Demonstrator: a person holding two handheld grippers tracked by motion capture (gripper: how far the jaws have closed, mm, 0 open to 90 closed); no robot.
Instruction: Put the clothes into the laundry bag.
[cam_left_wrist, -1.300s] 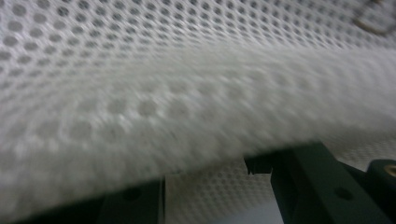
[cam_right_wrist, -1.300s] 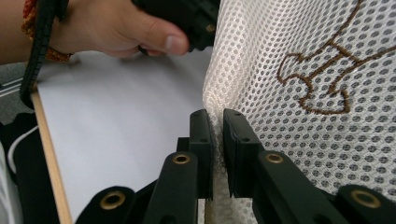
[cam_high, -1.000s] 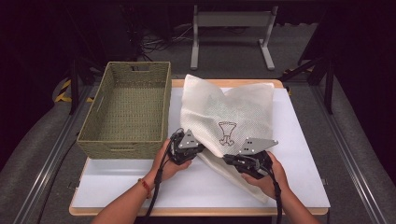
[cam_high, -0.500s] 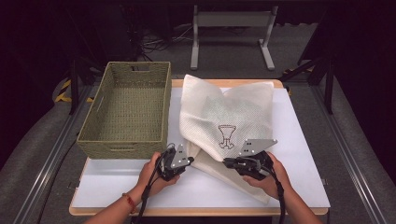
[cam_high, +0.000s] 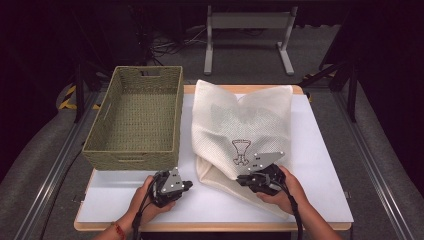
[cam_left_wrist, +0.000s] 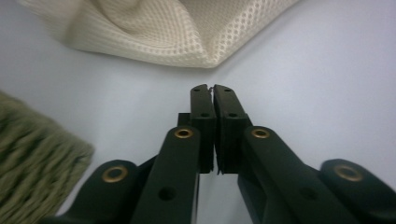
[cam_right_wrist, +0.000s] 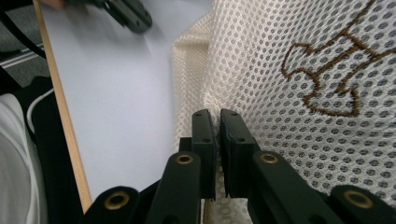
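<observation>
Far left of the table (cam_high: 320, 200) sits a woven basket (cam_high: 135, 120), long side running away from the person, and it looks to have nothing in it. In the left gripper view a blurry bit of its corner (cam_left_wrist: 37, 149) shows at the lower left.

Just in front of the basket's near right corner, the left gripper (cam_high: 186, 185) rests low over the white tabletop, held in the person's left hand (cam_high: 145, 197). Its jaws are pressed together with nothing between them; the left gripper view (cam_left_wrist: 214, 93) shows them closed over bare table, pointing at a folded corner of the bag (cam_left_wrist: 187, 32) but apart from it.

Middle to right is the cream mesh bag (cam_high: 240, 125), lying flat with its far edge near the back of the table. It has a small brown embroidered emblem (cam_high: 241, 150) near its front. The near left edge is folded, so a second layer pokes out underneath.

The right gripper (cam_high: 242, 180) is at the bag's near edge, in the right hand (cam_high: 287, 192), grey plate on top. In the right gripper view (cam_right_wrist: 215, 119) the jaws are nearly shut right at the mesh edge and seem to be pinching a fold of it, though the cloth between them is hard to make out. The emblem (cam_right_wrist: 327, 70) sits just right of the jaws there, and the left gripper (cam_right_wrist: 126, 14) shows at the top left.
</observation>
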